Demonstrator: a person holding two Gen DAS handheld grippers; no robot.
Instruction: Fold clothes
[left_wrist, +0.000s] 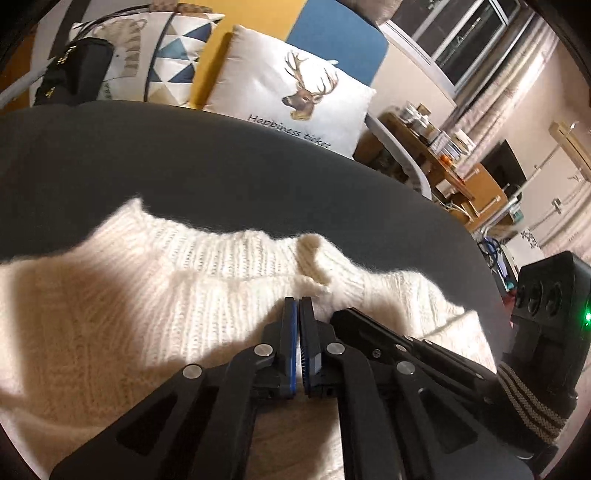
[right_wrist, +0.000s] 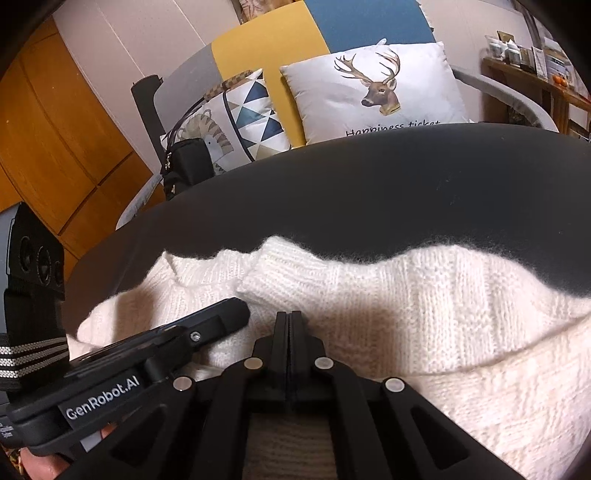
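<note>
Your left gripper (left_wrist: 298, 301) and right gripper (right_wrist: 290, 315) were both closed side by side above the white sweater (left_wrist: 147, 295), which lay ahead of them on the dark table (left_wrist: 221, 166), partly gathered, its fold apparently unfinished.

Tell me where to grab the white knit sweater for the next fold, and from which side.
Take the sweater at the ribbed cuff lying folded over its far edge, probably coming from the near side over the body. The cuff stands thicker than the flat knit and borders bare dark table, so fingers could pinch it cleanly. Both grippers, left and right, look shut now.
</note>
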